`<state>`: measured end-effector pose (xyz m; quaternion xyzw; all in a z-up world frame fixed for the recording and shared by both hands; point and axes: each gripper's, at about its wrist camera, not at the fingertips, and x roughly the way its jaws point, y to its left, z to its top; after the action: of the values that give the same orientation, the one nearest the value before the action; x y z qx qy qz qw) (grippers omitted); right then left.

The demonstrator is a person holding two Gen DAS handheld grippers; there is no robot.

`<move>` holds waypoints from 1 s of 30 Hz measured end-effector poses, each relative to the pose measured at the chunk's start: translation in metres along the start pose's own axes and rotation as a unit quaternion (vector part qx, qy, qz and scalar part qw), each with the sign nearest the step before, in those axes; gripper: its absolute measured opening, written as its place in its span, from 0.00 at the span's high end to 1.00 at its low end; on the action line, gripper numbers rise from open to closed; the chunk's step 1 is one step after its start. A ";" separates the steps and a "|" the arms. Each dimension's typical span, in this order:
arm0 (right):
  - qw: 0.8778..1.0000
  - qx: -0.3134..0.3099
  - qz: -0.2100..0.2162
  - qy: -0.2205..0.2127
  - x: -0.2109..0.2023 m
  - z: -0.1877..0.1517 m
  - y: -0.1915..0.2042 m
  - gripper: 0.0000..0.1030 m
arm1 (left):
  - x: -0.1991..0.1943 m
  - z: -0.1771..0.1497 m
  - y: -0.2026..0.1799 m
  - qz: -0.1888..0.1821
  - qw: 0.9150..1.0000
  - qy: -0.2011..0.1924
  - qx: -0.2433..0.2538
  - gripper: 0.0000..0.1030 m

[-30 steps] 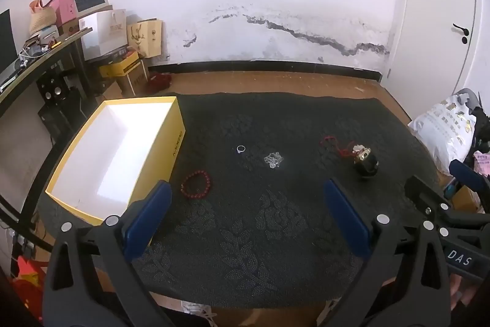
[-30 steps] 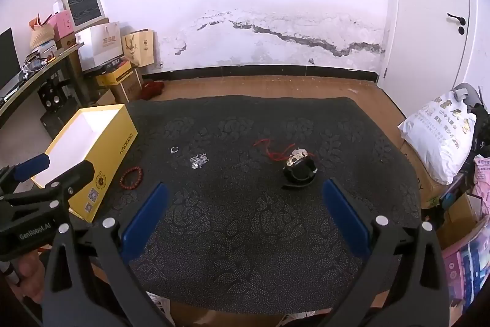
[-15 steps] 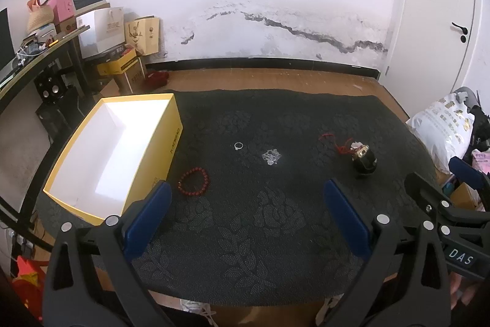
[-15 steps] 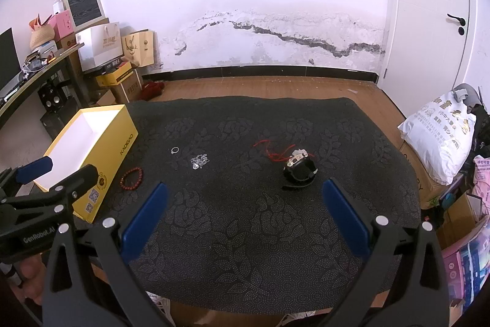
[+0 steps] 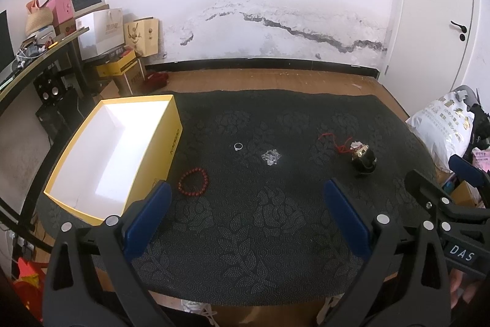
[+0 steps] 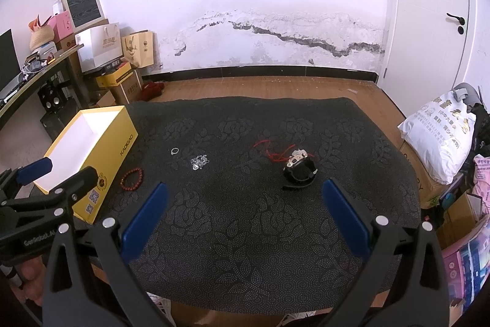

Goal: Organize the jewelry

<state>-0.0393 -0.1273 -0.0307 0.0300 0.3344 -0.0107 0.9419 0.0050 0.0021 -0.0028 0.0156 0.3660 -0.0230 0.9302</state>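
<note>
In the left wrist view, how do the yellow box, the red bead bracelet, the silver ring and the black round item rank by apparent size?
1. yellow box
2. red bead bracelet and black round item: they look alike, so I leave them unranked
3. silver ring

- The mat (image 5: 275, 235) covers the table, and everything is placed against the open box (image 5: 113, 155) at its left edge.
- The bead bracelet (image 5: 193, 182) lies just right of the box's near corner, on the mat.
- The ring (image 5: 238, 146) lies farther right of the box and farther back than the bracelet.
- The small chain cluster (image 5: 271, 157) sits right of the ring.
- The cord (image 5: 333, 143) and the round piece (image 5: 363, 158) touching it lie well apart from the box, toward the mat's right side.
- Behind the box, paper bags (image 5: 122, 31) stand against the wall.
- A sack (image 5: 441, 131) rests beyond the mat's right edge, opposite the box.
</note>
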 end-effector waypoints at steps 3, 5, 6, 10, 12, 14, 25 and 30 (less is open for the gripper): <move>1.000 0.000 0.001 0.000 0.000 0.000 0.000 0.05 | 0.000 0.000 0.000 0.000 1.000 0.000 0.002 0.06; 1.000 -0.001 0.000 0.000 0.000 0.000 0.000 0.05 | -0.001 0.000 0.000 -0.001 1.000 0.000 0.002 0.06; 1.000 0.000 0.001 0.000 0.000 0.000 0.000 0.05 | -0.001 0.000 -0.001 0.000 1.000 0.000 0.002 0.06; 1.000 0.000 0.001 0.000 -0.001 0.000 0.000 0.05 | -0.001 0.000 -0.001 0.000 1.000 0.000 0.002 0.06; 1.000 0.000 0.001 0.000 0.001 0.000 0.000 0.05 | -0.002 0.000 -0.002 -0.001 1.000 0.000 0.002 0.06; 1.000 0.001 0.001 0.000 0.001 0.000 0.000 0.05 | -0.002 0.000 -0.001 -0.001 1.000 -0.001 0.003 0.06; 1.000 0.001 0.000 0.000 0.000 0.001 0.001 0.05 | -0.002 0.000 -0.002 0.000 1.000 0.000 0.004 0.06; 1.000 0.001 0.001 0.000 0.000 0.001 0.001 0.05 | -0.002 0.000 -0.002 -0.001 1.000 -0.001 0.004 0.06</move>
<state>-0.0386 -0.1268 -0.0302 0.0309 0.3343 -0.0100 0.9419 0.0032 0.0001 -0.0012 0.0192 0.3653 -0.0250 0.9304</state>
